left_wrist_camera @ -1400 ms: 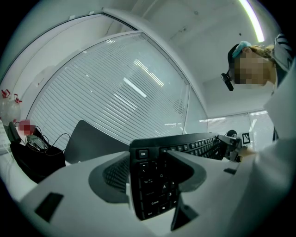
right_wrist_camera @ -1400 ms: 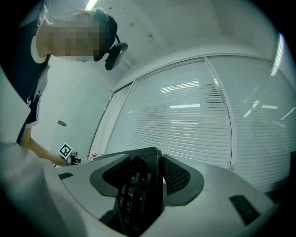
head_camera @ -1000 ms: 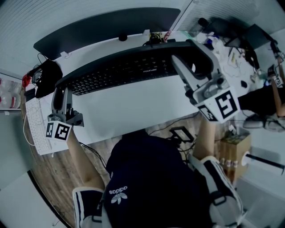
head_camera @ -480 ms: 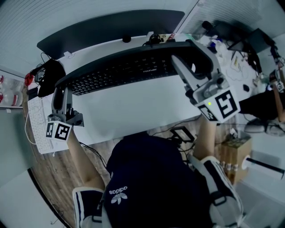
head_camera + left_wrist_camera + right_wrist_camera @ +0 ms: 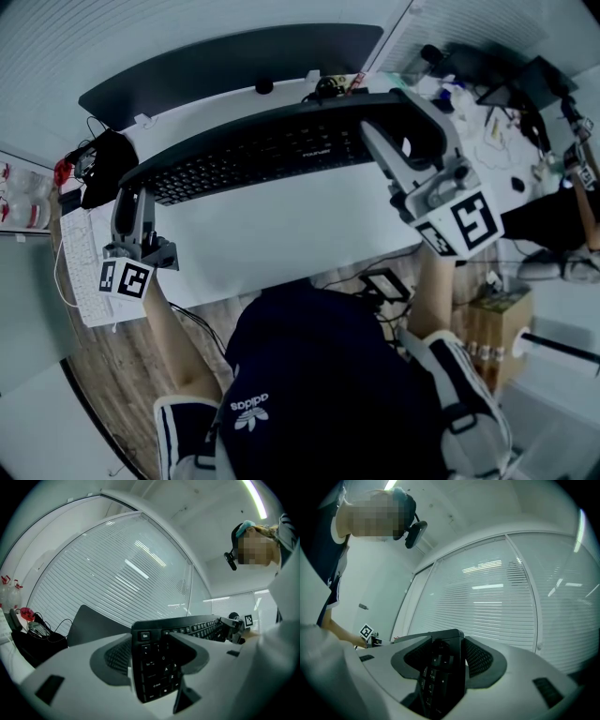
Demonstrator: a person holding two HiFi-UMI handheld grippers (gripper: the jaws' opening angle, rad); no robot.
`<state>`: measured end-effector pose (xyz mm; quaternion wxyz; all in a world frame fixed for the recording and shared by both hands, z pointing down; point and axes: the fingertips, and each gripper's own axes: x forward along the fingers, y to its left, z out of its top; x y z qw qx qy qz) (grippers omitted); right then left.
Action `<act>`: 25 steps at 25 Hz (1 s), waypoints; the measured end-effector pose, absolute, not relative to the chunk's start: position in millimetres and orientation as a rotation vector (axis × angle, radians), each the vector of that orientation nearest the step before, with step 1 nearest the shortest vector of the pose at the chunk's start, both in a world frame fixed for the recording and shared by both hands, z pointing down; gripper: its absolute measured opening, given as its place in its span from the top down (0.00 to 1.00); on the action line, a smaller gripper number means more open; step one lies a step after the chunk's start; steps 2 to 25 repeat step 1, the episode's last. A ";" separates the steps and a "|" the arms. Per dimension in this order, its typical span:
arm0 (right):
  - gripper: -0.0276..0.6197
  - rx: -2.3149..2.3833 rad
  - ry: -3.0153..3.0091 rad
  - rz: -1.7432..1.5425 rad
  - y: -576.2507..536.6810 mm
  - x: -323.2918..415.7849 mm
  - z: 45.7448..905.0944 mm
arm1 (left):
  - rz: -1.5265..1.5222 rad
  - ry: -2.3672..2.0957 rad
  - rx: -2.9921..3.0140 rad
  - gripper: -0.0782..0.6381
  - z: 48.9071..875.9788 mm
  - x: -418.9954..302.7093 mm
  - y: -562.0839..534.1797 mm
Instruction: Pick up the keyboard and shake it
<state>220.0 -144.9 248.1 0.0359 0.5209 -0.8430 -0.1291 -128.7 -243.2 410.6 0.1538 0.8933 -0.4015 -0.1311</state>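
Note:
A long black keyboard (image 5: 262, 150) hangs in the air above the white desk (image 5: 281, 234), tilted with its keys toward me. My left gripper (image 5: 134, 195) is shut on its left end, where the Esc key shows. My right gripper (image 5: 405, 122) is shut on its right end by the number pad. In the left gripper view the keyboard (image 5: 157, 677) sits edge-on between the two pads of the left gripper (image 5: 150, 652). The right gripper view shows the keyboard (image 5: 440, 670) clamped the same way in the right gripper (image 5: 448, 657).
A dark curved monitor (image 5: 225, 58) stands at the desk's back edge. A black bag (image 5: 98, 164) and a white keyboard (image 5: 80, 267) lie at the left. Cluttered cables and gear (image 5: 487, 84) fill the right. A cardboard box (image 5: 492, 305) stands on the floor.
The keyboard and both grippers have sunk very slightly in the head view. Both grips are unchanged.

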 end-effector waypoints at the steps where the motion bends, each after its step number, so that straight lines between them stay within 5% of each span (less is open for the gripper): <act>1: 0.65 1.602 -2.590 -0.393 -144.6 220.3 248.5 | -0.373 -1.150 2.561 0.57 410.7 -128.5 -243.2; 25: 0.65 1.602 -2.590 -0.393 -144.6 220.3 248.5 | -0.373 -1.150 2.561 0.57 410.7 -128.5 -243.2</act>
